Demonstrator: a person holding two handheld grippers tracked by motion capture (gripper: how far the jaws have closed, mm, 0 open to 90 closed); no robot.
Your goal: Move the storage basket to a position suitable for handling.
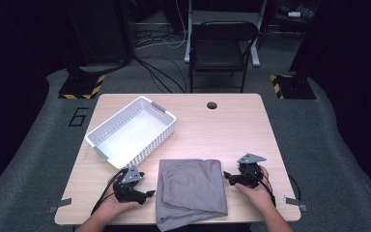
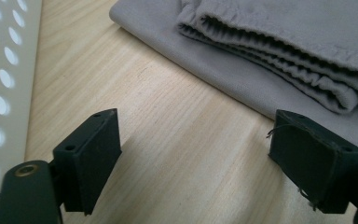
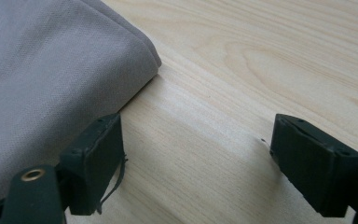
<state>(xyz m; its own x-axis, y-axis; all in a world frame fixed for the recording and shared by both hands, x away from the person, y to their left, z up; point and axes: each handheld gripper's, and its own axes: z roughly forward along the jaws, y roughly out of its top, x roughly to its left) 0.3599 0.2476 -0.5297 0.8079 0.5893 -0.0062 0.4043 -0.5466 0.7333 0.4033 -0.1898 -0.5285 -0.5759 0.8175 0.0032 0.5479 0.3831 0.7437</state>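
A folded grey garment with an elastic waistband lies at the table's near edge, hanging slightly over it. My left gripper rests on the table just left of the cloth, open, with bare wood between its jaws. In the left gripper view the grey garment shows its gathered waistband ahead and to the right. My right gripper sits at the cloth's right edge, open and empty. In the right gripper view a corner of the grey garment lies beside the left jaw.
A white perforated plastic basket stands empty at the table's left, angled; the basket wall is close to my left gripper. A cable hole sits near the far edge. A black chair stands beyond the table.
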